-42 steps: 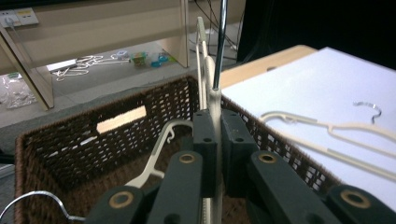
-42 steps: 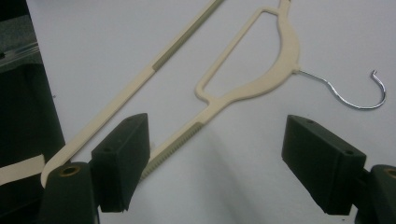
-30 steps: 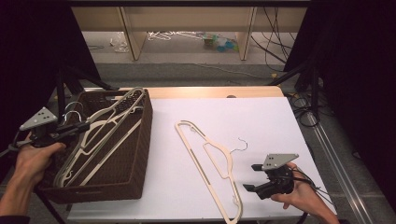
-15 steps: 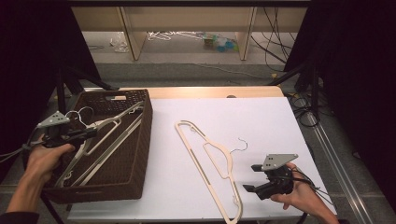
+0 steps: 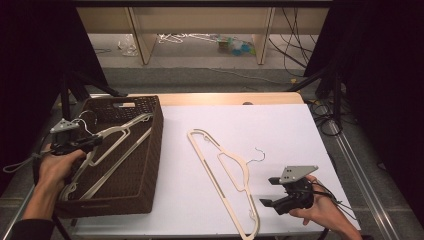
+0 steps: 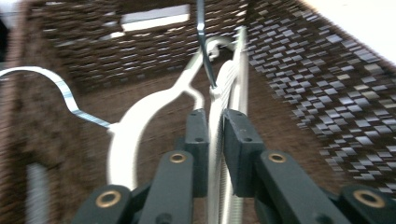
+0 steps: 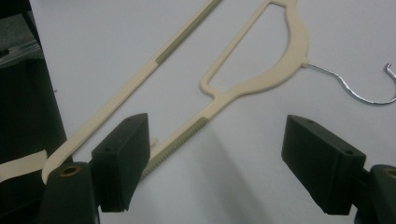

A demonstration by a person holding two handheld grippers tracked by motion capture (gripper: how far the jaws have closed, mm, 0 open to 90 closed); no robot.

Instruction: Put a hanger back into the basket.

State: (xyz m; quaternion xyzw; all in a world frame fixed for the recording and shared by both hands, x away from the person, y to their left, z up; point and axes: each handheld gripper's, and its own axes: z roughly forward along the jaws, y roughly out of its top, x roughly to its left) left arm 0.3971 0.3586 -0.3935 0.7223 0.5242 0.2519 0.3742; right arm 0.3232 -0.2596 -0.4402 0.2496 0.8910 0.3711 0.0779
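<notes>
Left gripper clamps a cream hanger over the wicker basket, frame left; right gripper, jaws apart, lower right.

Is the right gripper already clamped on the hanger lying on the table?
No, the right gripper has its jaws spread wide apart above the white table, with the cream hanger lying free beyond them.

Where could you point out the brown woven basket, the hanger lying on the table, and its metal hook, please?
Brown woven basket [image 5: 148, 150]: high view, on its right wall.
Hanger on the table [image 5: 214, 172]: high view, on its long cream bar.
Metal hook [image 7: 359, 95]: right gripper view, on the hook's curve.
</notes>
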